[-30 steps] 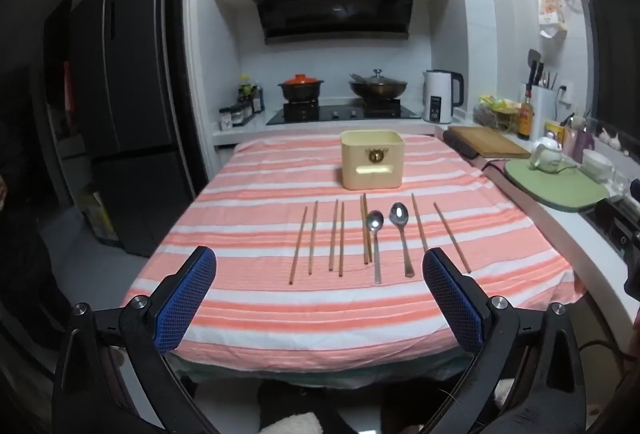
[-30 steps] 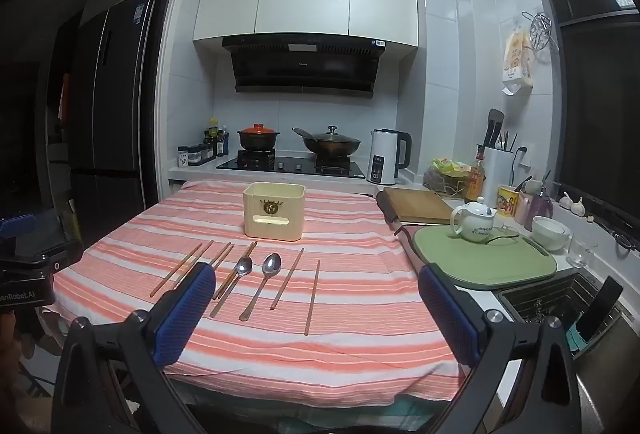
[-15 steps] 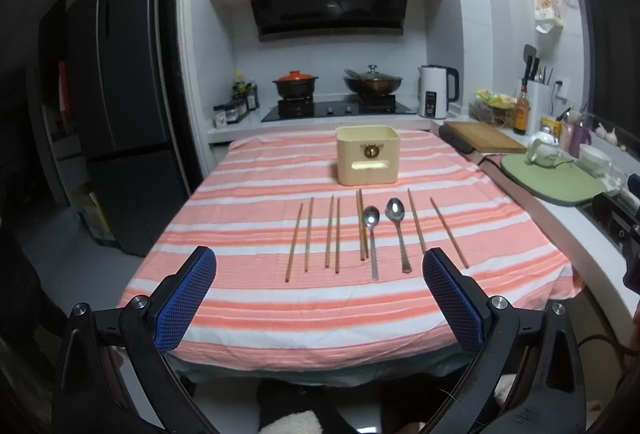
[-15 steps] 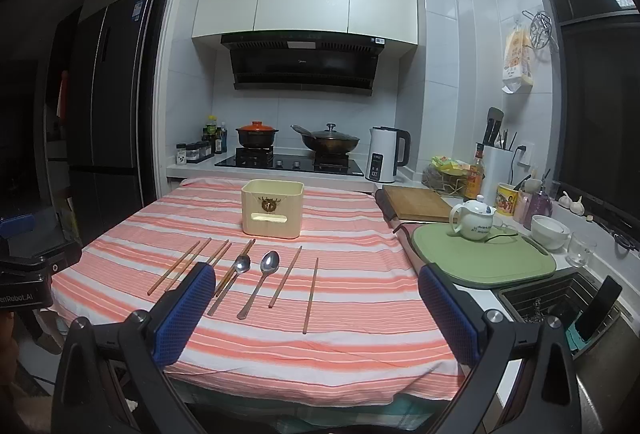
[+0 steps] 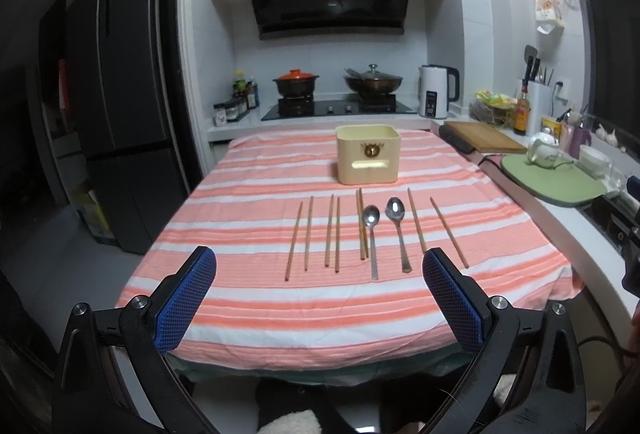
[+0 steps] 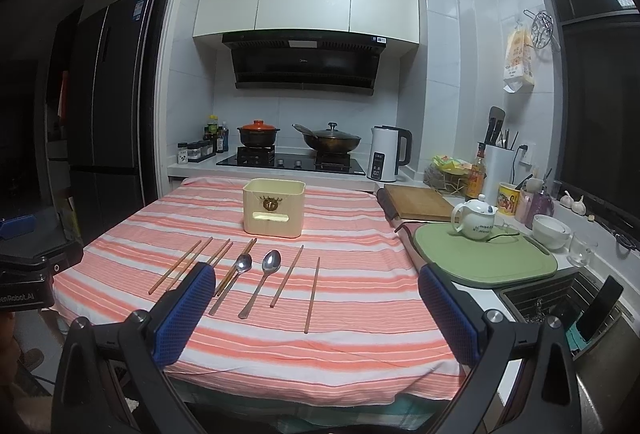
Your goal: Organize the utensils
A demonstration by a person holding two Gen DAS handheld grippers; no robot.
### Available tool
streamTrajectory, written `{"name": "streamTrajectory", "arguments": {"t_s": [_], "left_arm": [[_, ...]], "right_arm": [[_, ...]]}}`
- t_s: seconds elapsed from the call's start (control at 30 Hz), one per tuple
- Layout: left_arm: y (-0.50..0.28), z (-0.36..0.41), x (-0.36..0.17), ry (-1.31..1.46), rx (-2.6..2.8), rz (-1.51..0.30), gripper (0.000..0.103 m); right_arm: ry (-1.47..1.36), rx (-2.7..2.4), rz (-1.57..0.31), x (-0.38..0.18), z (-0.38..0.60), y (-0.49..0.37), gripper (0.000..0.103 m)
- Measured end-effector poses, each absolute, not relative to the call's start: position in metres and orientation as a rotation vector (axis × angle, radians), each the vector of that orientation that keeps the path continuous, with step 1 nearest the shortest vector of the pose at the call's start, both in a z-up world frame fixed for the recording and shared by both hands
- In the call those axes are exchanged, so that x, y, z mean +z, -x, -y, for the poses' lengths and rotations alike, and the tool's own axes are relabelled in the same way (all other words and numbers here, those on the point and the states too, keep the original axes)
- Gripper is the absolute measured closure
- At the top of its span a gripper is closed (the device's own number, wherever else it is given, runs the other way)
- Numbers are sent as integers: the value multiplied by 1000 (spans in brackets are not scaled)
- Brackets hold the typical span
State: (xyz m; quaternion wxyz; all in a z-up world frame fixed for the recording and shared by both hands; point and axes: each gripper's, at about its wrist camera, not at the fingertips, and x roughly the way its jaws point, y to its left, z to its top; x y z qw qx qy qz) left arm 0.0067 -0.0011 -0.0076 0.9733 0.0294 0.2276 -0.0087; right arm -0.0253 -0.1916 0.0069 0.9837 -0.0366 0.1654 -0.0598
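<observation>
Since nothing's picked up yet, you're at the very start: both jaws gape wide and empty, with chopsticks (image 5: pixel 332 230) and spoons (image 5: pixel 371 234) lying ahead between them, holder box (image 5: pixel 368 153) beyond. Next: reach in, pinch one.

The striped table (image 5: pixel 320 298) is viewed from its near edge toward the stove (image 5: pixel 336 107) in both; the right view is offset rightward, sink side.
</observation>
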Motion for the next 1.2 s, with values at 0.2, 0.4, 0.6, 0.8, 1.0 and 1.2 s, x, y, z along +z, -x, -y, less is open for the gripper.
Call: {"name": "streamTrajectory", "arguments": {"t_s": [0.2, 0.4, 0.6, 0.8, 1.0, 1.2], "left_arm": [[-8, 2, -10, -56, -16, -464, 0], [-9, 3, -11, -55, -17, -465, 0], [-8, 6, -14, -51, -18, -470, 0], [-9, 4, -13, -50, -19, -471, 0], [-10, 4, -13, -50, -19, -474, 0], [-6, 9, -17, -49, -17, -476, 0]], "right_arm": [[79, -122, -333, 6, 192, 23, 0], [80, -120, -338, 4, 190, 21, 0], [81, -120, -339, 3, 190, 21, 0], [81, -120, -340, 2, 190, 21, 0], [80, -117, -341, 3, 191, 21, 0], [79, -117, -342, 2, 191, 20, 0]]}}
